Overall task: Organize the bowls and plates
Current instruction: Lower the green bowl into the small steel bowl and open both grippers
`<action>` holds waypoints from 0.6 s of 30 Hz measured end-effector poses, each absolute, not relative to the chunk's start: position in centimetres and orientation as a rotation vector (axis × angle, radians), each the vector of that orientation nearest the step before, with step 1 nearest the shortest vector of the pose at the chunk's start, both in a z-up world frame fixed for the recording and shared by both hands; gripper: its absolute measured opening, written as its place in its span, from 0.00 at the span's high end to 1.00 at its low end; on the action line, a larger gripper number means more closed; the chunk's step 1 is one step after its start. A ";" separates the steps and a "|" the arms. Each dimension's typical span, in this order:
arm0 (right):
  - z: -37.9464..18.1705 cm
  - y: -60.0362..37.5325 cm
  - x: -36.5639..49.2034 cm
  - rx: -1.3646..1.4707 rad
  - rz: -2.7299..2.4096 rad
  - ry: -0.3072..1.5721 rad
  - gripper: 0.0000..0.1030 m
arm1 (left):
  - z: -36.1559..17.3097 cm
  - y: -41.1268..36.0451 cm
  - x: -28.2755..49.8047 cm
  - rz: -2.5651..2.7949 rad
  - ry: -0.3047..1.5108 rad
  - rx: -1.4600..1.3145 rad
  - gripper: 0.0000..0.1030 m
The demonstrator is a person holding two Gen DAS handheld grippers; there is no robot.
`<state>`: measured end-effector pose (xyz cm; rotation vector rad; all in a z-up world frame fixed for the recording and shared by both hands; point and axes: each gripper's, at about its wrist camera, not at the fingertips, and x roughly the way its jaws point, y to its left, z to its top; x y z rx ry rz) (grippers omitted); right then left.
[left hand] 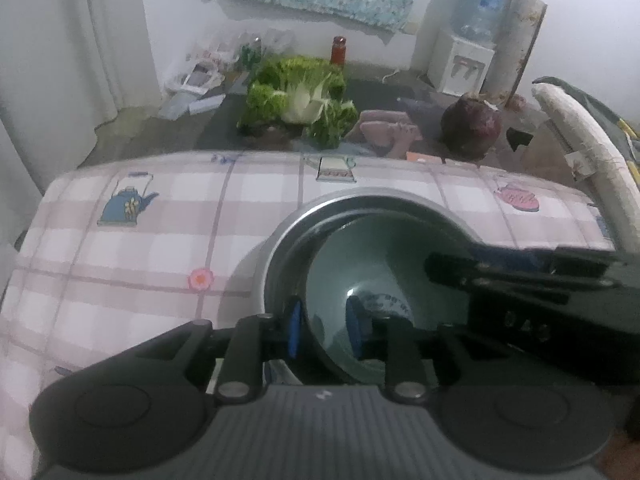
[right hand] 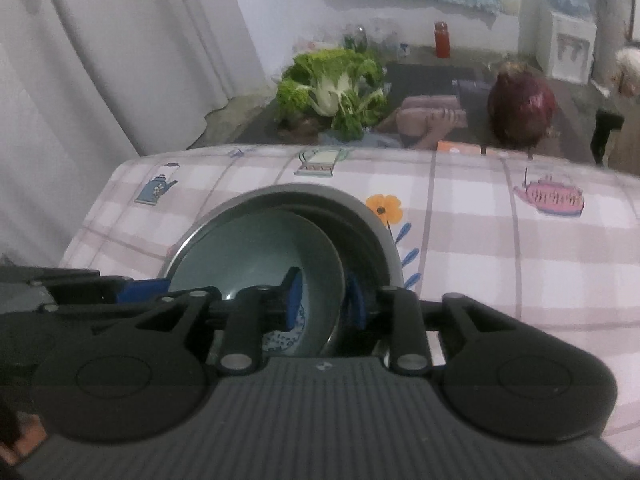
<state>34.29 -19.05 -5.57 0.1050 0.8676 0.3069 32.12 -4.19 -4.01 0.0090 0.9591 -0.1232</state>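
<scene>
A pale green ceramic bowl (left hand: pixel 372 264) with a blue pattern at its bottom sits tilted inside a larger grey metal bowl (left hand: pixel 288 228) on the checked tablecloth. My left gripper (left hand: pixel 324 326) straddles the green bowl's left rim, one blue pad outside and one inside, shut on it. My right gripper (right hand: pixel 324 300) straddles the same bowl's (right hand: pixel 256 248) right rim inside the metal bowl (right hand: pixel 376 220), shut on it. Each gripper shows in the other's view, the right one (left hand: pixel 520 280) and the left one (right hand: pixel 80 292).
The table (left hand: pixel 120 264) has a pink checked cloth with teapot prints. Beyond its far edge lie leafy greens (left hand: pixel 300 96), a dark red cabbage (left hand: pixel 472 124) and a red bottle (left hand: pixel 338 50) on the floor. A water dispenser (left hand: pixel 468 52) stands at the back right.
</scene>
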 end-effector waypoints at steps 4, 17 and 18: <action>-4.1 -20.4 33.9 0.105 0.280 0.806 0.64 | -3.5 -3.9 32.1 -0.103 0.932 0.024 0.58; -8.6 -24.8 35.4 0.401 0.270 0.981 0.77 | -5.3 -3.1 34.0 -0.070 1.028 -0.075 0.45; -8.8 -24.8 35.4 0.411 0.277 0.986 0.79 | -5.3 -3.2 33.9 -0.072 1.026 -0.075 0.46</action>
